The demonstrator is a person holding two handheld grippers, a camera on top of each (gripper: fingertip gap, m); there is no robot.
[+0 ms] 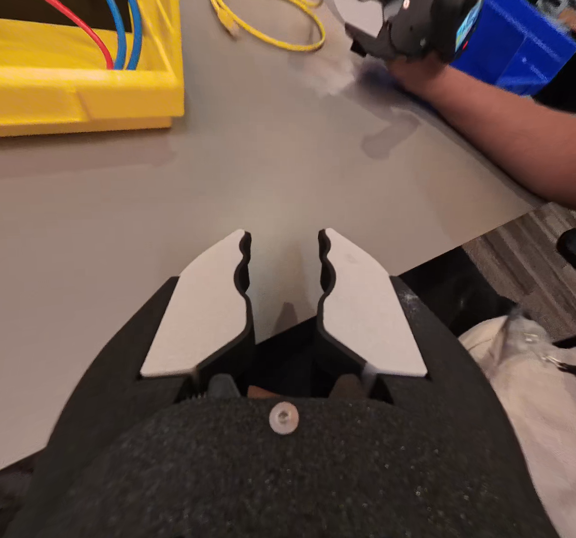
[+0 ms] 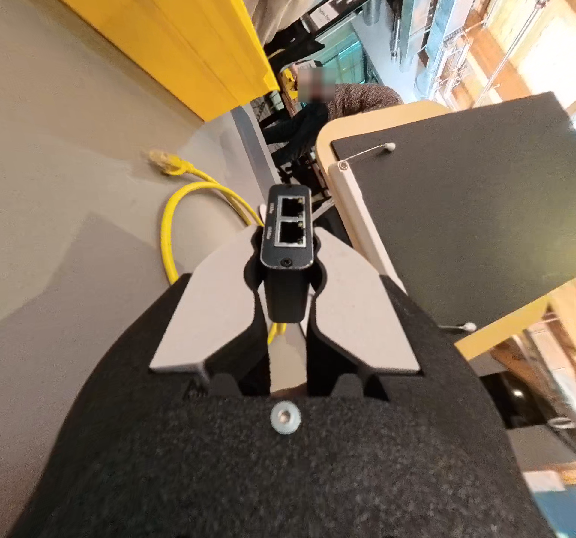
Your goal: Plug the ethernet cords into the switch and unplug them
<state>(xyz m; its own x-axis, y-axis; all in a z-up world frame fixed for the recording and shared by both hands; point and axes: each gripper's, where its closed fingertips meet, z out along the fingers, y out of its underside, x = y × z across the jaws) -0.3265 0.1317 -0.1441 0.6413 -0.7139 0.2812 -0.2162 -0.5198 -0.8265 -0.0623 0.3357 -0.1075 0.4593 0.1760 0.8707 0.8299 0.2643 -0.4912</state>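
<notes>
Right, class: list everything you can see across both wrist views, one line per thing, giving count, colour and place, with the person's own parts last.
Switch: one, black, two empty ports, clamped in right tongs.
Yellow cord: one, coiled loose on table, unplugged.
Yellow bin: one, far left of table.
Blue cords: two, inside yellow bin.
Red cord: one, inside yellow bin.
Blue bin: one, far right of table.
Table: one, grey.
Chair: one, black pad, pale wood rim, beyond table.
Left tongs: open, empty, above table.
Right tongs: shut on switch.
Forearm: one, resting on table.
</notes>
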